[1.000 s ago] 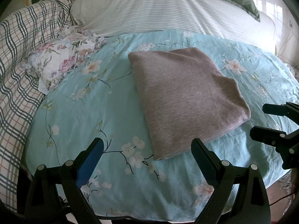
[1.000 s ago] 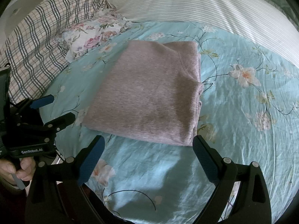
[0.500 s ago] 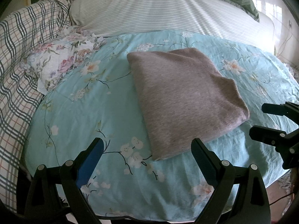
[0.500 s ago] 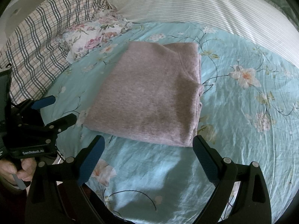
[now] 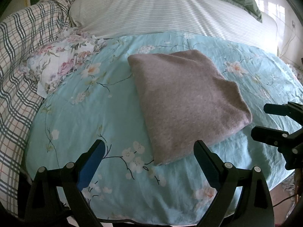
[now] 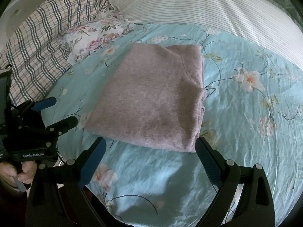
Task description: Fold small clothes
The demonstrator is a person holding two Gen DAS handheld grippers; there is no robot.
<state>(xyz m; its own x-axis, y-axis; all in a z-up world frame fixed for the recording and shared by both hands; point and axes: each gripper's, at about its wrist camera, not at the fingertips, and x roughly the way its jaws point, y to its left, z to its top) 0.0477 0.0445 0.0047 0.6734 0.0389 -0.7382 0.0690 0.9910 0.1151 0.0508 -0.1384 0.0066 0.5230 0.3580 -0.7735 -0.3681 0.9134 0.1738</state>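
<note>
A mauve knitted garment [image 5: 187, 102] [image 6: 151, 100] lies folded into a flat rectangle on the light blue floral sheet [image 5: 90, 113] [image 6: 246, 123]. My left gripper [image 5: 149, 147] hovers open just short of its near corner, nothing between the fingers. My right gripper [image 6: 150, 145] is open too, its fingers spread either side of the garment's near edge without touching it. Each gripper shows in the other's view: the right gripper [image 5: 265, 121] at the right edge, the left gripper [image 6: 56, 111] at the left, held by a hand [image 6: 17, 174].
A small floral cloth [image 5: 62, 62] [image 6: 98, 36] lies crumpled beyond the garment to the left. A plaid blanket [image 5: 17, 66] [image 6: 41, 43] is heaped along the left side. A striped pillow [image 5: 161, 9] [image 6: 198, 3] runs across the back. The bed's near edge lies below my grippers.
Both views have shifted very slightly; the garment sits a touch lower in the right wrist view. Nothing was gripped or released.
</note>
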